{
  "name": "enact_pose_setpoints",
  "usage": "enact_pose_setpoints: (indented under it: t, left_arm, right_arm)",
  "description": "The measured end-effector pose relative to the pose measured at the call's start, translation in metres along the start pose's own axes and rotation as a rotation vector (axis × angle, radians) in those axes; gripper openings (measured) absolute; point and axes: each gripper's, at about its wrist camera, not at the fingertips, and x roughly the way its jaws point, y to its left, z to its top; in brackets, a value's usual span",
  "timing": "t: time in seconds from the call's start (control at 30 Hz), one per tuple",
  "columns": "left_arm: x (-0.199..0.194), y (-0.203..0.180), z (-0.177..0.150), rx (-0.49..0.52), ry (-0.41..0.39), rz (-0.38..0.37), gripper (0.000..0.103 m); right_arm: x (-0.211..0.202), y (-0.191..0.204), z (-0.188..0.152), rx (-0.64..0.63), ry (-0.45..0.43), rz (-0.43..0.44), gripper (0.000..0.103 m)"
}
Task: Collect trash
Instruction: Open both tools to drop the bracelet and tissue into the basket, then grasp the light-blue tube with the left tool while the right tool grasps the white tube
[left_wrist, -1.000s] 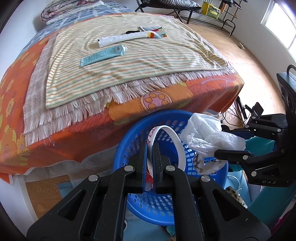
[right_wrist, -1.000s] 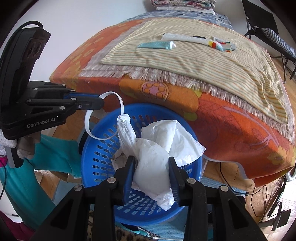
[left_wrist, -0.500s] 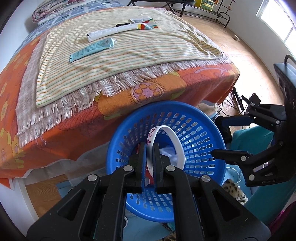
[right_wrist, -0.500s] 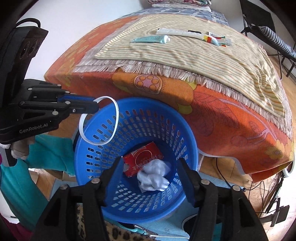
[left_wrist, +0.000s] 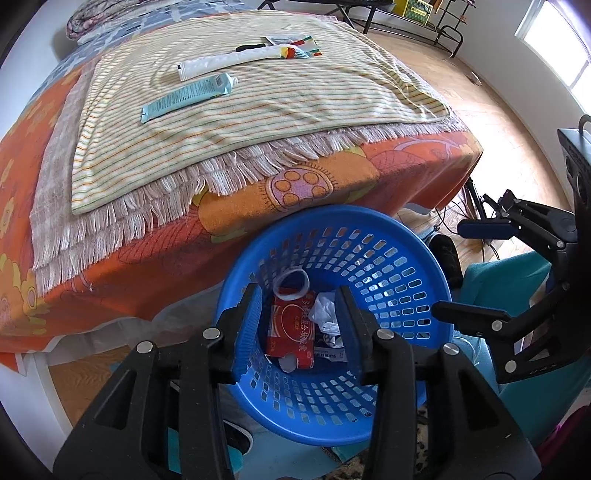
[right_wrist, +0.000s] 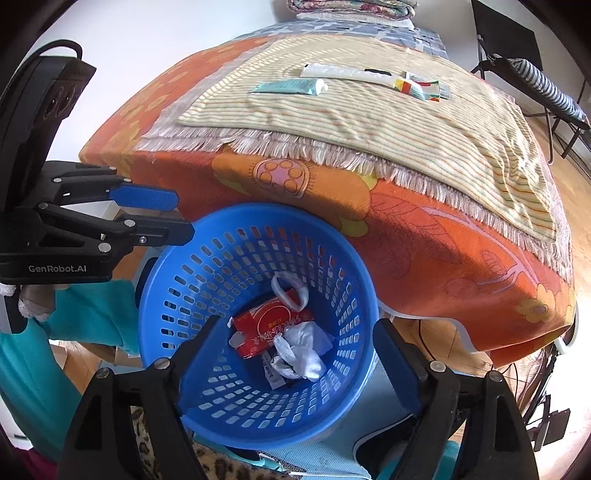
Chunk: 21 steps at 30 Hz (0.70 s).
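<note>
A blue slotted basket (left_wrist: 369, 236) stands on the floor against the bed. At its bottom lie a red box (left_wrist: 291, 328), a crumpled white plastic bag (left_wrist: 325, 314) and a white strip loop (left_wrist: 291, 284). My left gripper (left_wrist: 299, 306) hangs over the basket, its jaws opening, with nothing held between them. My right gripper (right_wrist: 295, 332) hovers over the same basket (right_wrist: 258, 210), jaws opening wide and empty, above the red box (right_wrist: 266, 325) and the bag (right_wrist: 299, 350). A teal tube (left_wrist: 188, 96), a white tube (left_wrist: 229, 62) and a colourful wrapper (left_wrist: 303, 51) lie on the bed.
The bed carries an orange flowered sheet (left_wrist: 110, 266) and a striped fringed blanket (left_wrist: 258, 110). Wooden floor (left_wrist: 498, 122) runs to the right, with cables by the bed's corner. Black chair frames (right_wrist: 535, 85) stand at the back. Teal cloth (right_wrist: 92, 314) lies by the basket.
The right gripper opened and the white plastic bag dropped into the basket. Then the left gripper opened and the white strip fell in beside the red box.
</note>
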Motion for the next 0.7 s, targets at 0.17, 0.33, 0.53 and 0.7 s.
enact_pose_setpoints:
  t: [0.17,0.33,0.53,0.7]
  left_arm:
    - [-0.003,0.007,0.011,-0.006,-0.011,0.001,0.042]
    - [-0.008,0.018,0.029,-0.029,-0.032,0.005,0.042]
    - [-0.017,0.031,0.056,-0.021,-0.065,0.027,0.042]
    - [-0.017,0.051,0.080,-0.061,-0.083,-0.002,0.051]
  right_arm:
    - [-0.005,-0.001,0.004,-0.002,-0.012,-0.006,0.084]
    - [-0.012,-0.003,0.013,-0.021,-0.033,-0.017,0.084]
    - [-0.031,-0.010,0.036,-0.068,-0.097,-0.029,0.084]
    - [-0.046,-0.024,0.066,-0.079,-0.168,-0.053,0.088]
